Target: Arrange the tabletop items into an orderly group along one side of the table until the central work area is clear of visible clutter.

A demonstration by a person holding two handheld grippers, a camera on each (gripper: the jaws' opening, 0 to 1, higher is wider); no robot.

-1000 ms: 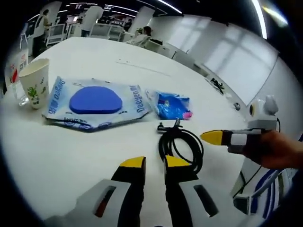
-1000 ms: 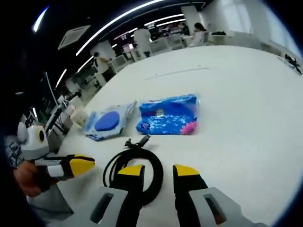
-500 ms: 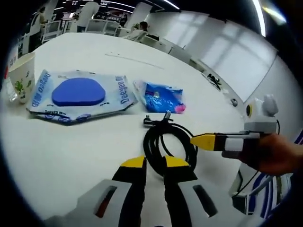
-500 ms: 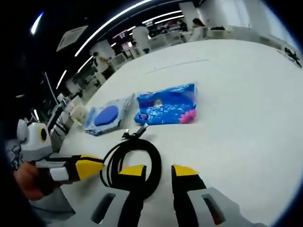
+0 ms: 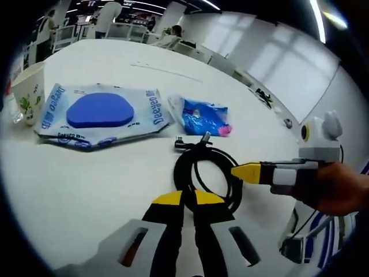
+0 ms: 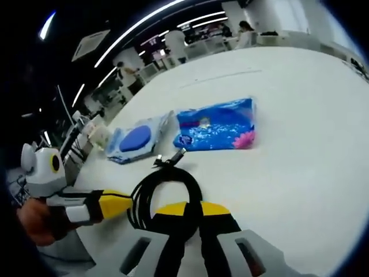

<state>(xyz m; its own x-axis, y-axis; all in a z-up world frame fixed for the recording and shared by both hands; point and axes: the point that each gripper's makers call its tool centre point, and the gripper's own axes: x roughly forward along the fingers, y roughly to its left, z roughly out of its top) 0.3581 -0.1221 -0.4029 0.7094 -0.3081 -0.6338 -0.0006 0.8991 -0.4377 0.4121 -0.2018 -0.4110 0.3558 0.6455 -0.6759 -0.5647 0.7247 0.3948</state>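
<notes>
A black coiled cable (image 5: 207,170) lies on the white table (image 5: 86,184), its plug ends pointing toward the packets. My left gripper (image 5: 188,198) is shut on the coil's near edge, the cord dark between its yellow tips. In the right gripper view the same cable (image 6: 164,184) runs between the jaws of my right gripper (image 6: 194,206), which is shut on it. That right gripper (image 5: 243,172), held in a hand, meets the coil from the right. From the other side, the left gripper (image 6: 117,199) touches the coil.
A clear packet with a blue disc (image 5: 101,112) and a small blue patterned packet (image 5: 202,115) lie beyond the cable. A paper cup (image 5: 26,83) stands at the far left by the table's edge. Desks and people fill the room behind.
Both pairs of jaws stood open a second ago and have closed onto the cable. The left gripper view has moved closer to the coil.
</notes>
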